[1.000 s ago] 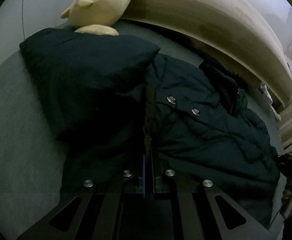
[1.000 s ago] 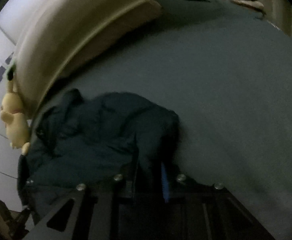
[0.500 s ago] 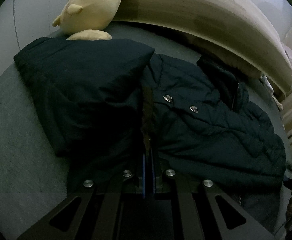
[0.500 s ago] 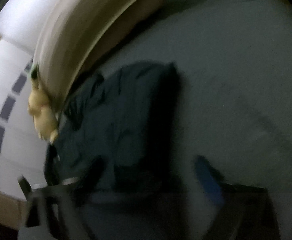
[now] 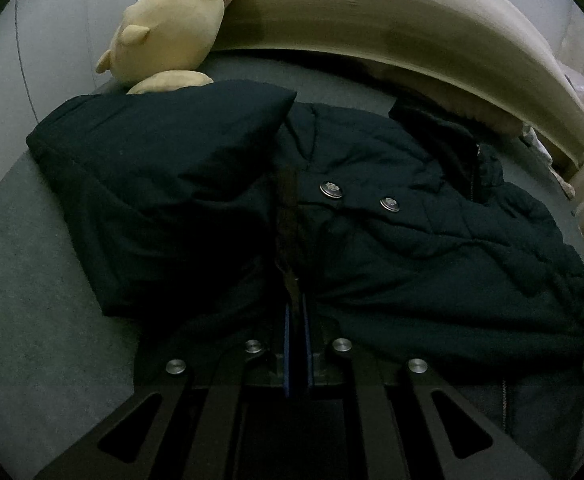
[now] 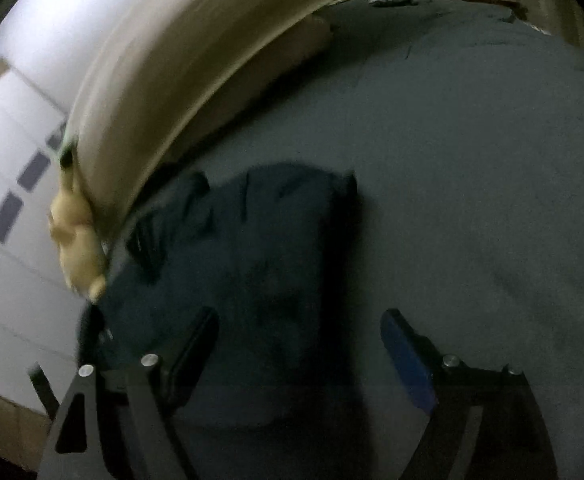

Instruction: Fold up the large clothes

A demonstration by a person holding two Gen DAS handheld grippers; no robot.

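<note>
Left wrist view: left tongs (image 5: 295, 320) clamped on a brown-edged fold of the dark padded jacket (image 5: 412, 248), spread on the grey bed (image 5: 24, 280) near its headboard (image 5: 412, 40); one flap folded over toward the yellow plush toy (image 5: 172, 36) at the bed's head edge. Right wrist view, blurred: right tongs (image 6: 300, 344) spread wide after just opening, gripping nothing, above the jacket's near end (image 6: 252, 248); bare bed (image 6: 472, 180) toward the far edge.

One jacket (image 5: 372, 240), one plush toy (image 5: 172, 28)
</note>
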